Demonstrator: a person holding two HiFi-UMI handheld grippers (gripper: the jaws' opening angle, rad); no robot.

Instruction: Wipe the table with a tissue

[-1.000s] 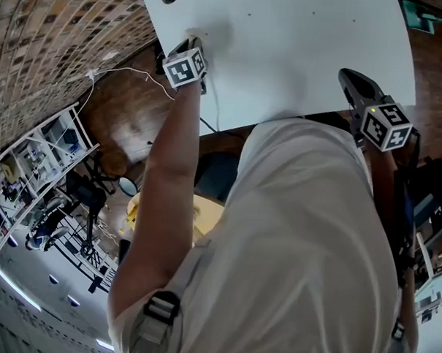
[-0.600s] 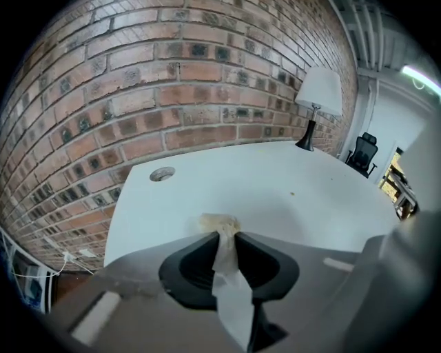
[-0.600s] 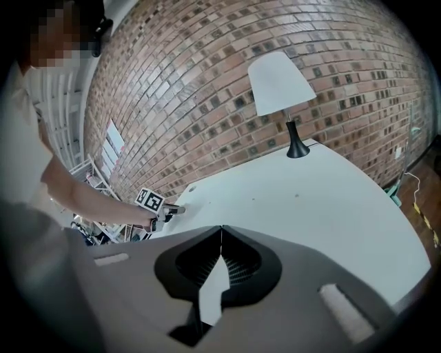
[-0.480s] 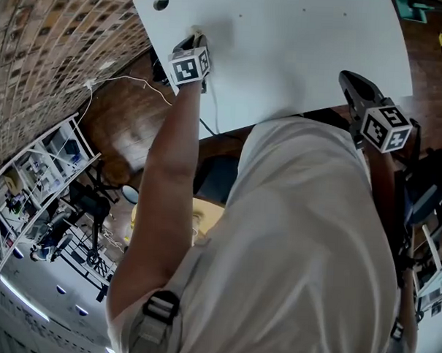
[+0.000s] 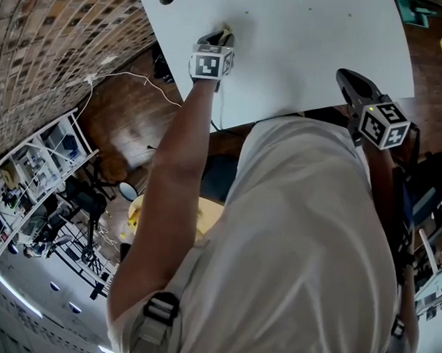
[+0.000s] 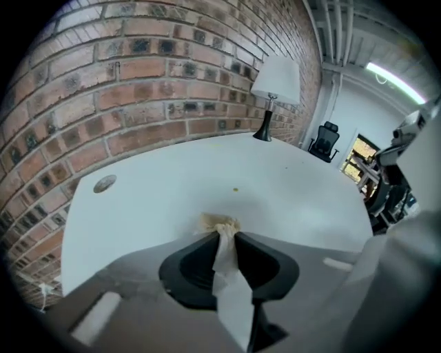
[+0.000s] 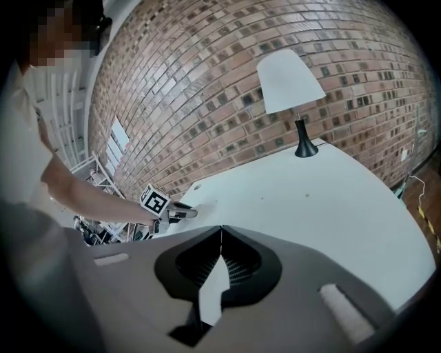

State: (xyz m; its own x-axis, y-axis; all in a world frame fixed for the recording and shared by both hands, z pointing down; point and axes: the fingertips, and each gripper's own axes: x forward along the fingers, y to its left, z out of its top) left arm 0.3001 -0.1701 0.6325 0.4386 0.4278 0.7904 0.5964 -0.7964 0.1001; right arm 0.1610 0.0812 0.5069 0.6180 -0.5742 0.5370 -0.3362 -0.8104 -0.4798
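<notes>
Here: right gripper (image 7: 221, 236) at near table edge, jaws pressed together, nothing between. Farther out, left gripper (image 6: 224, 241) pinching tissue (image 6: 219, 225), crumpled tan end touching white table (image 6: 158, 193). Small speck (image 6: 235, 189) just beyond. Lamp (image 6: 276, 81) at far edge, brick wall (image 6: 138, 89) behind.

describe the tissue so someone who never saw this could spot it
Find the white table beside the brick wall, then the left claw over it. The tissue is the white strip pinched in that claw, crumpled tan end on the tabletop.
</notes>
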